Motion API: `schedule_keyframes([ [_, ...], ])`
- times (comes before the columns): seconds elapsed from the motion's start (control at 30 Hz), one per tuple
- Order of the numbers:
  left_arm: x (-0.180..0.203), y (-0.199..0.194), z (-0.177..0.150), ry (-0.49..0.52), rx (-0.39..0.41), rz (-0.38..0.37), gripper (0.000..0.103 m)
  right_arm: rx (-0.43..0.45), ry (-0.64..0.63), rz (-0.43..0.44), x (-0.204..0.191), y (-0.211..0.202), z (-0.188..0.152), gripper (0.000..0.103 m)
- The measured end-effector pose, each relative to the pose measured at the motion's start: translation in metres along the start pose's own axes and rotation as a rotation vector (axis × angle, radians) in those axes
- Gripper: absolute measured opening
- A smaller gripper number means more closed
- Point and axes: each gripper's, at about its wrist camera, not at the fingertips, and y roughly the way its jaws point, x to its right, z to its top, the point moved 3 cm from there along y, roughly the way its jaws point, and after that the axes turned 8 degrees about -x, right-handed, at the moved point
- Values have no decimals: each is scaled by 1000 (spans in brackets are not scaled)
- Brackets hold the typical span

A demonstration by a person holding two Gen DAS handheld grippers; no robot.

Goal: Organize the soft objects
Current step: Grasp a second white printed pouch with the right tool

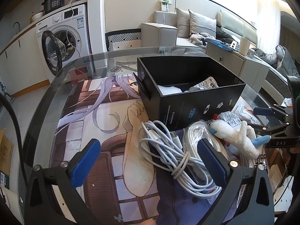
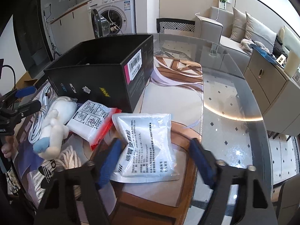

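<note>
A white medicine pouch [image 2: 148,146] lies flat on the table between the fingers of my right gripper [image 2: 155,161], which stands open; its left pad is at the pouch's edge and its right pad is clear of it. To the left lie a clear bag with a red seal [image 2: 91,123] and a white plush toy with blue tips [image 2: 52,127] [image 1: 234,136]. My left gripper [image 1: 150,159] hangs open over a bundle of white cables [image 1: 168,155]. The open black box [image 1: 187,101] [image 2: 105,78] stands behind them and holds white padding and another pouch [image 1: 204,85].
A printed mat [image 1: 112,123] covers the round glass table [image 2: 234,86]. A bagged coil of white cord [image 2: 61,161] lies at the near left of the right wrist view. A washing machine [image 1: 63,37], a sofa [image 1: 187,30] and a cabinet [image 2: 266,86] stand beyond the table.
</note>
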Motion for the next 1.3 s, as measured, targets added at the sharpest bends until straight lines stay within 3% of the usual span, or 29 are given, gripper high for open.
schedule_keyframes([
  [0.07,0,0,0,1,-3,-1,103,8,1,0,2,-1,1,55],
  [0.37,2,2,-1,9,-12,0,103,32,-23,1,-4,-7,-2,37],
  [0.67,3,8,-3,-21,-46,-37,103,60,-27,6,-6,-16,-1,35],
  [1.3,-18,14,-19,-35,-149,1,99,103,-29,-6,-6,-30,1,35],
])
